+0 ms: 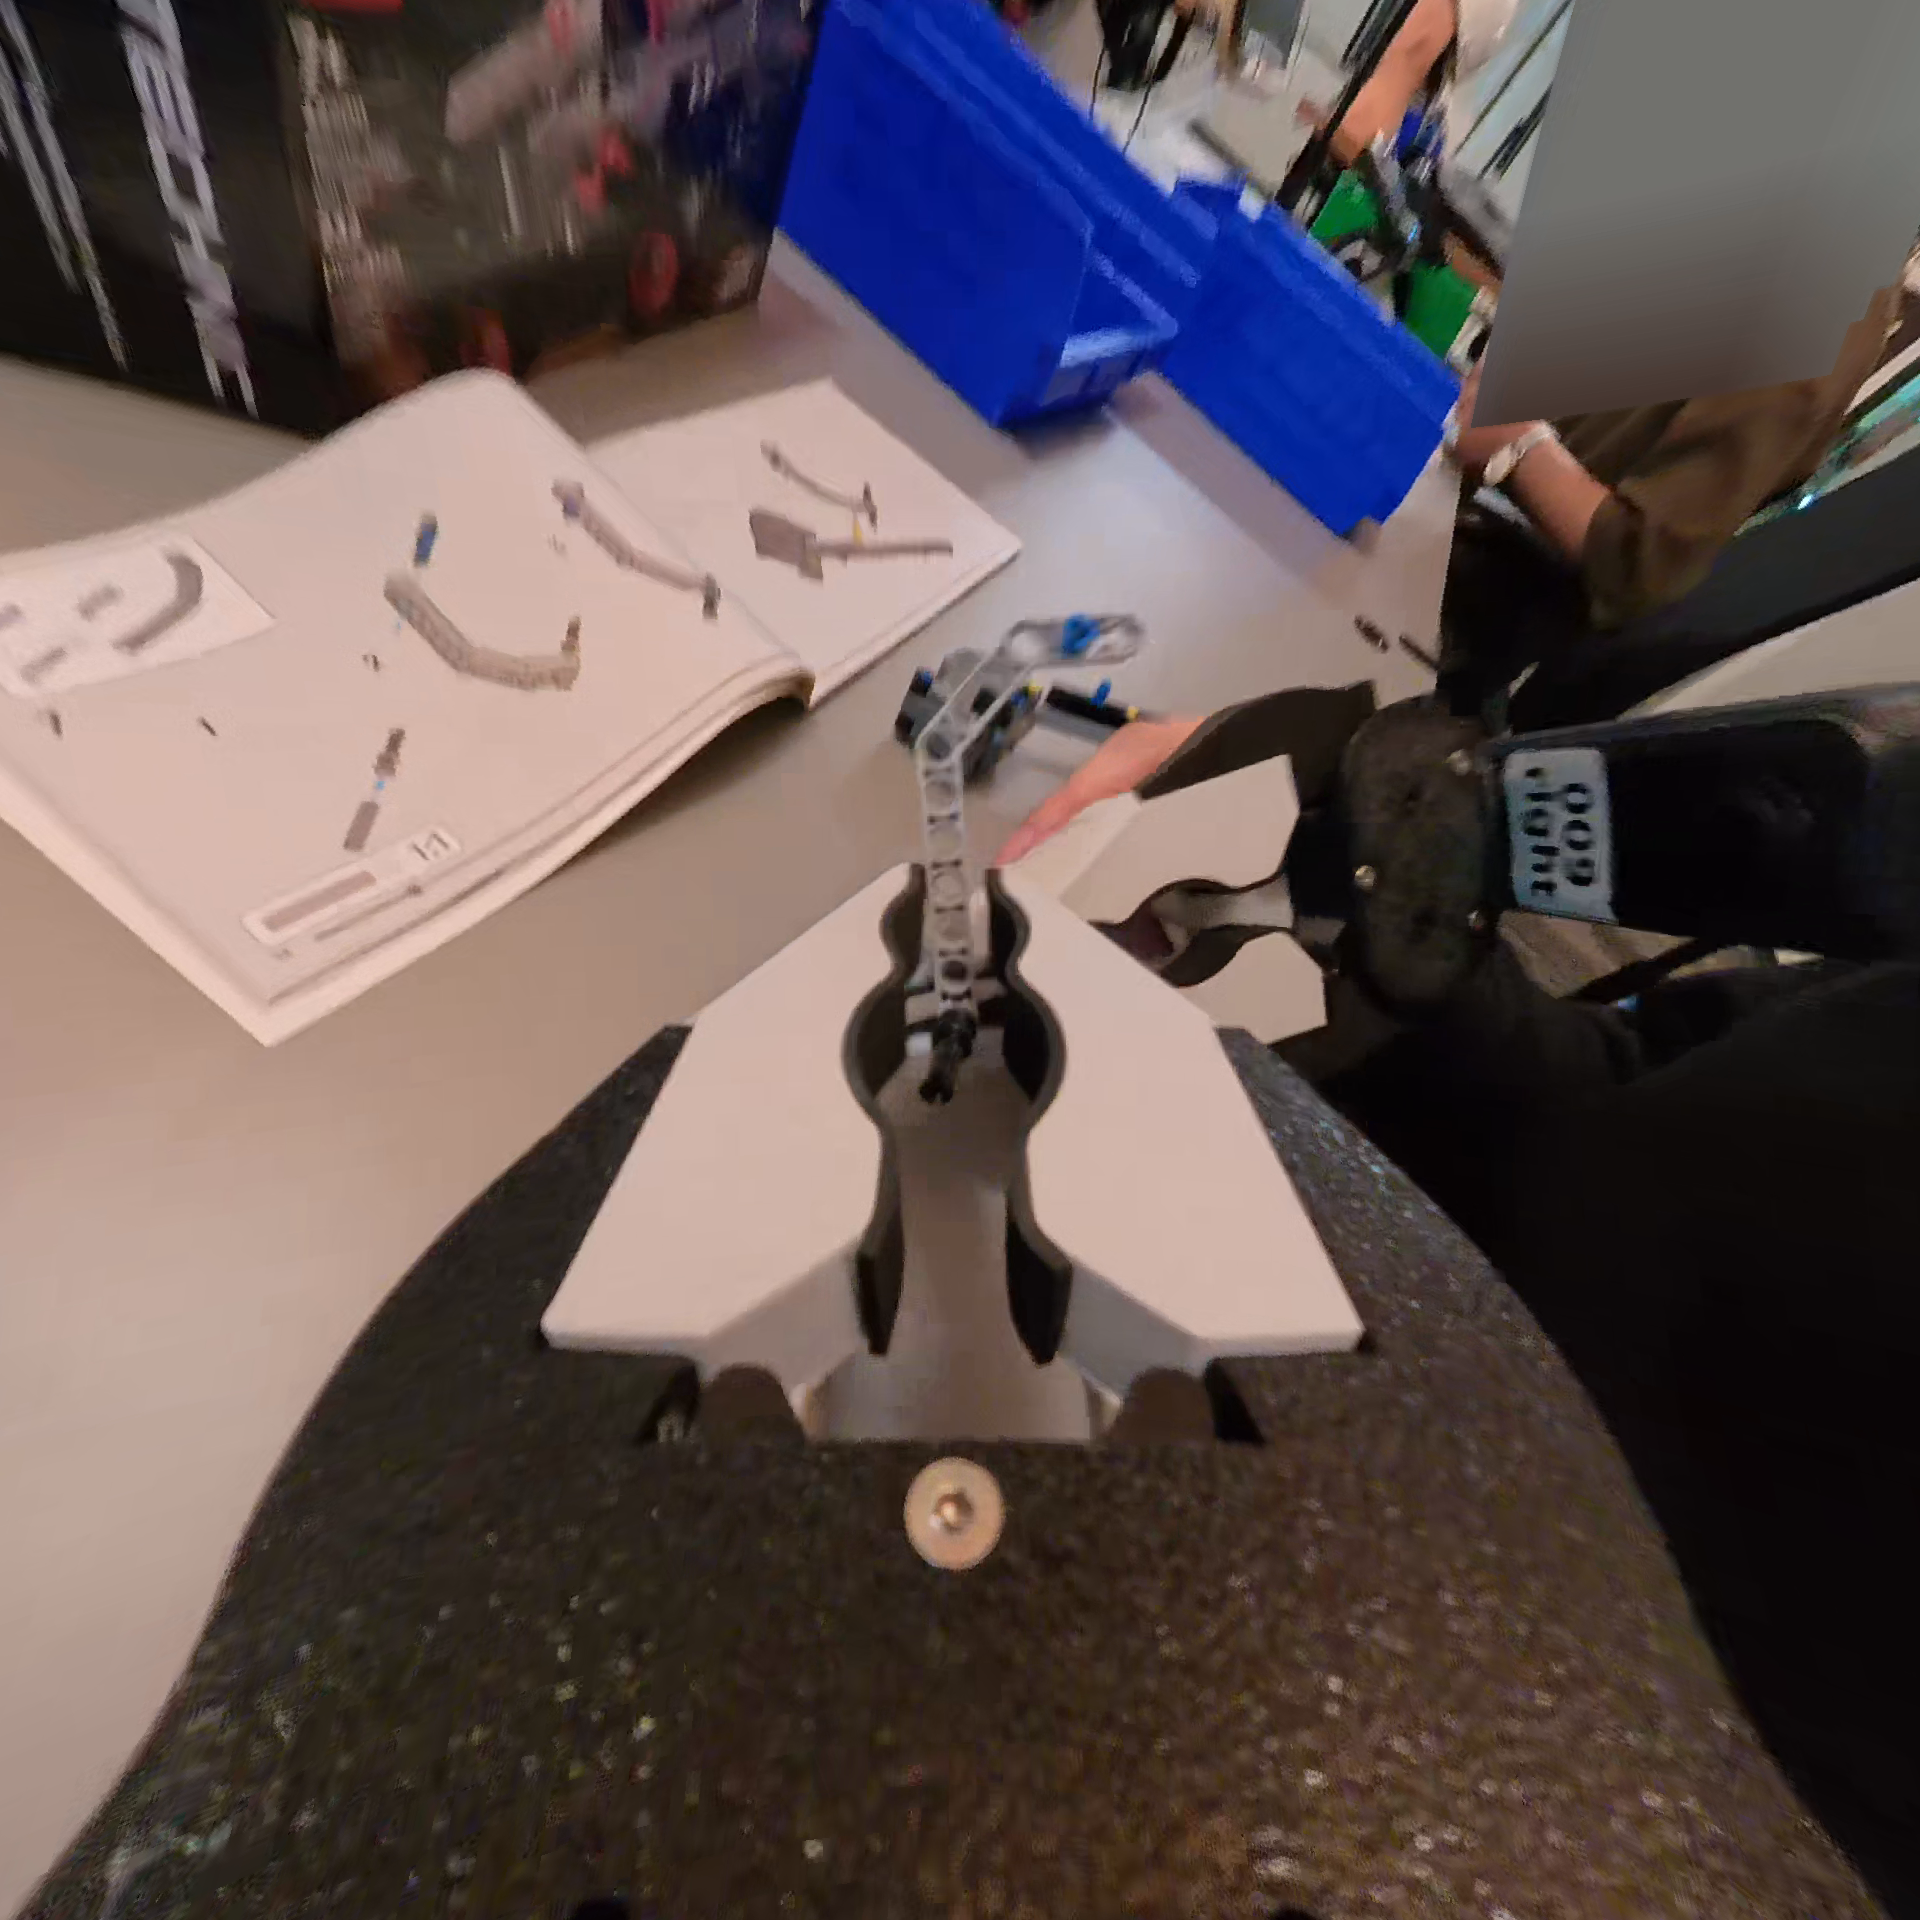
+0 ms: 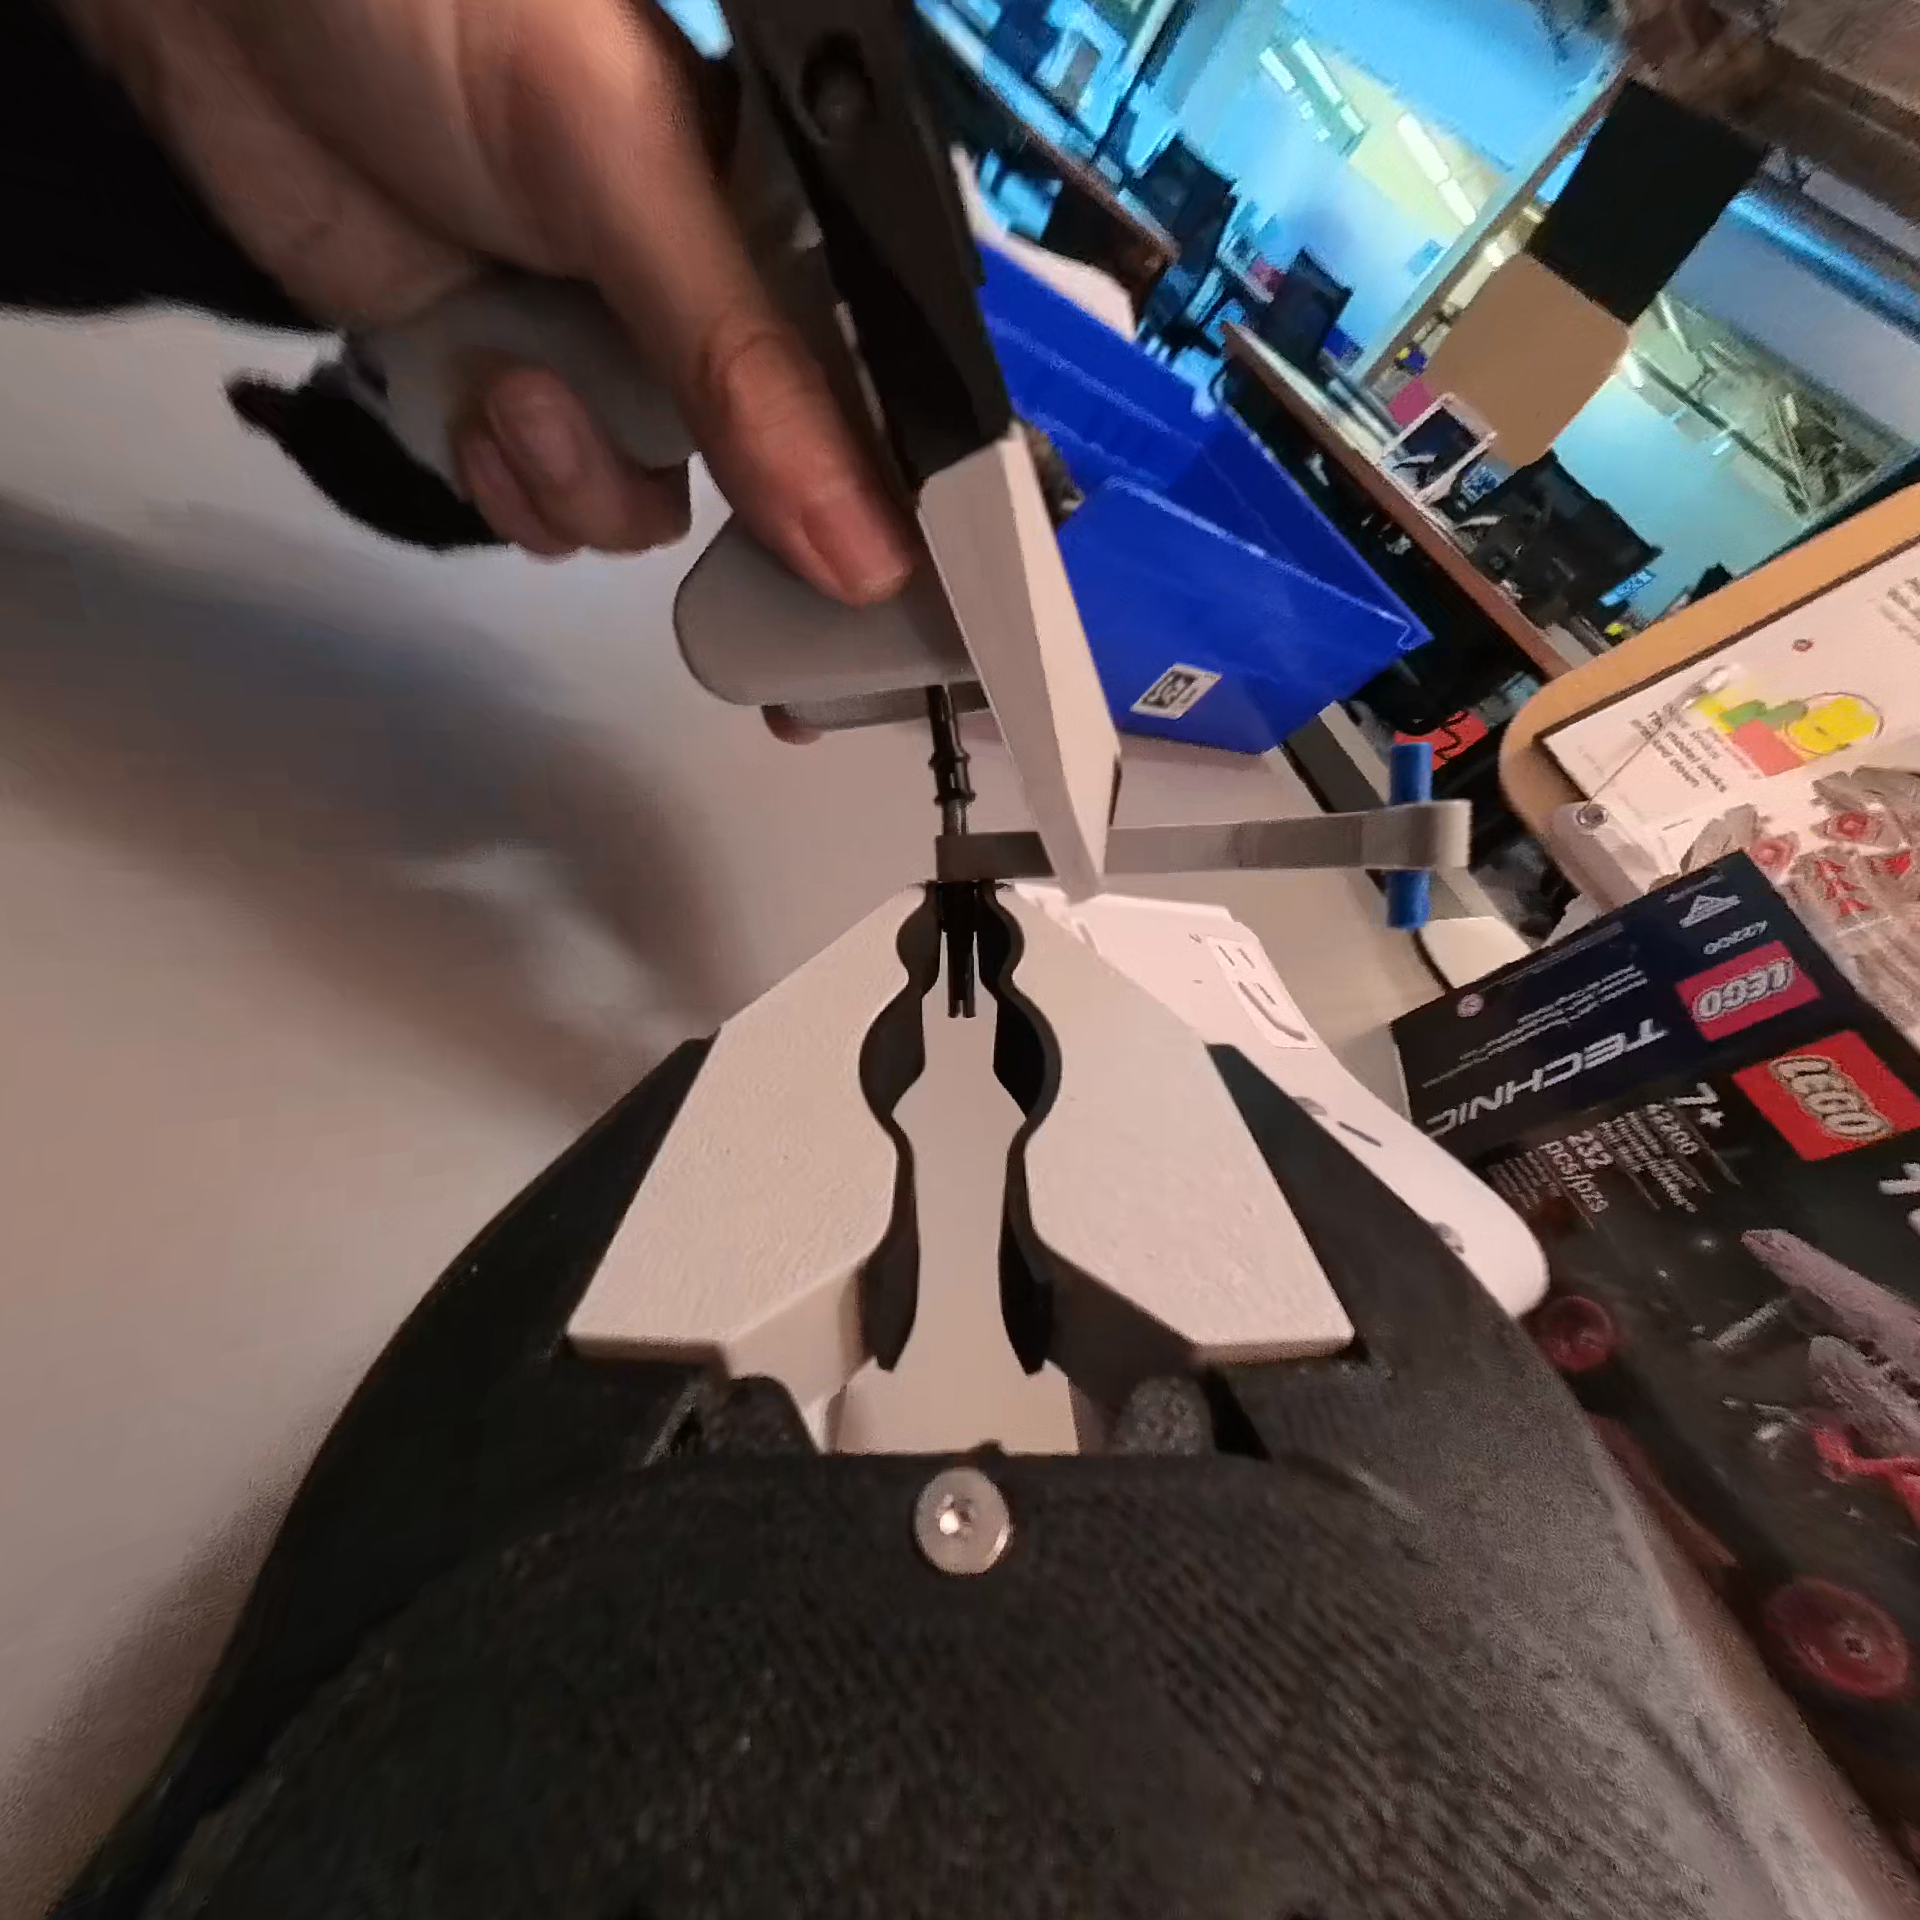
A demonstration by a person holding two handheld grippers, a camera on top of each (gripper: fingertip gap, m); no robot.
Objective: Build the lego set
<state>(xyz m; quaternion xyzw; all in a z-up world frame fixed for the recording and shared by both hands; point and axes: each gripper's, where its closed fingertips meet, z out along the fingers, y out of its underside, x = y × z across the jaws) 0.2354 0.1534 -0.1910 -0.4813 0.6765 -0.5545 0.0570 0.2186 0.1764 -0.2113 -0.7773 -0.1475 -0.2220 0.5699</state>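
Observation:
My left gripper (image 1: 948,883) is shut on a grey curved Technic beam (image 1: 940,790), which runs forward and bends right to a blue pin (image 1: 1078,629). A black pin (image 1: 948,1044) sticks out of the beam's near end hole. In the right wrist view my right gripper (image 2: 961,909) is shut on the black pin (image 2: 961,956), just under the end of the beam (image 2: 1247,840), which lies level. The left gripper (image 2: 1075,868), held by a hand (image 2: 520,312), crosses the beam from above. The right gripper's white finger (image 1: 1174,821) comes in from the right.
An open instruction booklet (image 1: 416,665) lies at left, with the black Lego box (image 1: 312,177) behind it. The box also shows in the right wrist view (image 2: 1714,1091). Blue bins (image 1: 1039,229) stand at the back. A partly built grey assembly (image 1: 966,707) and loose black pins (image 1: 1392,639) lie on the table (image 1: 208,1195). My two grippers' fingertips are within a few centimetres of each other.

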